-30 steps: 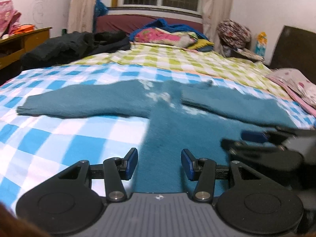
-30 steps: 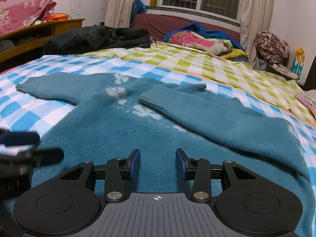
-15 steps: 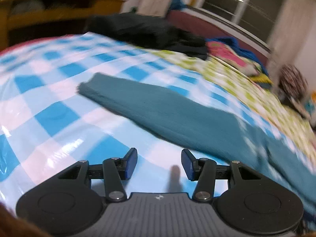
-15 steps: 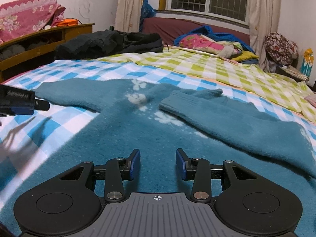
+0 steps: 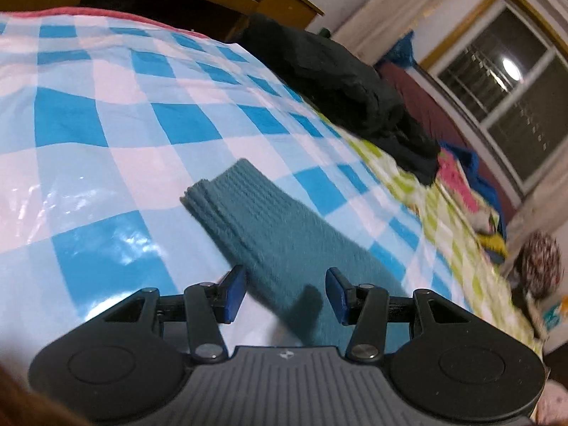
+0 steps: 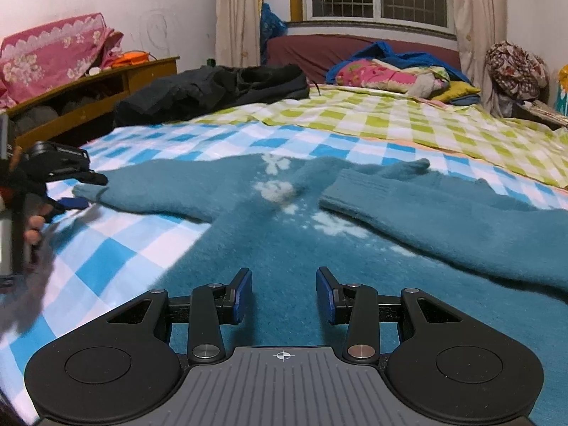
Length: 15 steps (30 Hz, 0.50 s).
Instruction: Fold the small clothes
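Approaching sleeve cuff (image 5: pixel 227 191) with my left gripper (image 5: pixel 285 296), jaws apart, nothing held. Teal sweater (image 6: pixel 284 248) lies flat on checked bedsheet (image 5: pixel 88 120) (other sleeve already folded across). Advice: pinch cuff edge squarely, lift low. Right gripper (image 6: pixel 284 294) spread, idle over body.

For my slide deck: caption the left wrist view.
Open left claw closing in on the cuff of a teal sweater sleeve lying on a blue checked sheet.

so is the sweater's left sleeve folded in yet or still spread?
Still spread. The left sleeve lies straight out on the blue check sheet; the right sleeve is already folded across the body.
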Motion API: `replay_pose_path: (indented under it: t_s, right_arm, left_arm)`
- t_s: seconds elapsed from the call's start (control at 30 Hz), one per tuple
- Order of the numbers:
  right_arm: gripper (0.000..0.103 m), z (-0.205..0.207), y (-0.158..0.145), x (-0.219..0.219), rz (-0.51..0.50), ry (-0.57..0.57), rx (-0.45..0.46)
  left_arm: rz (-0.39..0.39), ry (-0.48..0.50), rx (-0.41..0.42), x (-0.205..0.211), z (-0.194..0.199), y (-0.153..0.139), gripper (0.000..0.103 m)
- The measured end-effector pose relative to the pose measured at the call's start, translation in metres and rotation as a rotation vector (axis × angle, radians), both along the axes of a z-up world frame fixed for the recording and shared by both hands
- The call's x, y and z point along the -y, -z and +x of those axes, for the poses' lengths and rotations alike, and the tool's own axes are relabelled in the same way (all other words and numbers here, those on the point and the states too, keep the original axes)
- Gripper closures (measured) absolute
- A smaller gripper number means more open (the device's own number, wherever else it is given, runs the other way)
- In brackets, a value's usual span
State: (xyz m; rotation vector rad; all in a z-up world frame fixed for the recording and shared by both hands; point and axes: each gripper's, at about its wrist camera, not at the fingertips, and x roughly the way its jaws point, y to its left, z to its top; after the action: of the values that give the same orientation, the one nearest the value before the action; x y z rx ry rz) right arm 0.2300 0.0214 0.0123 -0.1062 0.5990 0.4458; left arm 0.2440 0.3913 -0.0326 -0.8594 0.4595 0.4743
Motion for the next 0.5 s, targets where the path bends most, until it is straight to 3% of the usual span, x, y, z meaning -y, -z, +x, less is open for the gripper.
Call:
replay_pose_path:
  t_s: [0.2,0.3,0.5]
  right_arm:
    - [0.064,0.004,-0.003,0.001,0.022,-0.002,-0.007]
    - [0.064,0.005,-0.006,0.003,0.035,0.002,-0.002]
    - [0.064,0.009,-0.007,0.014,0.071,0.028,-0.017]
  left_arm:
    - [-0.003,-0.051,0.012,-0.004,0.019,0.002,0.054]
    - [0.010,-0.052,-0.003,-0.003,0.026,0.001,0.077]
    - [0.042,-0.044,0.004,0.003,0.030,-0.005,0.085]
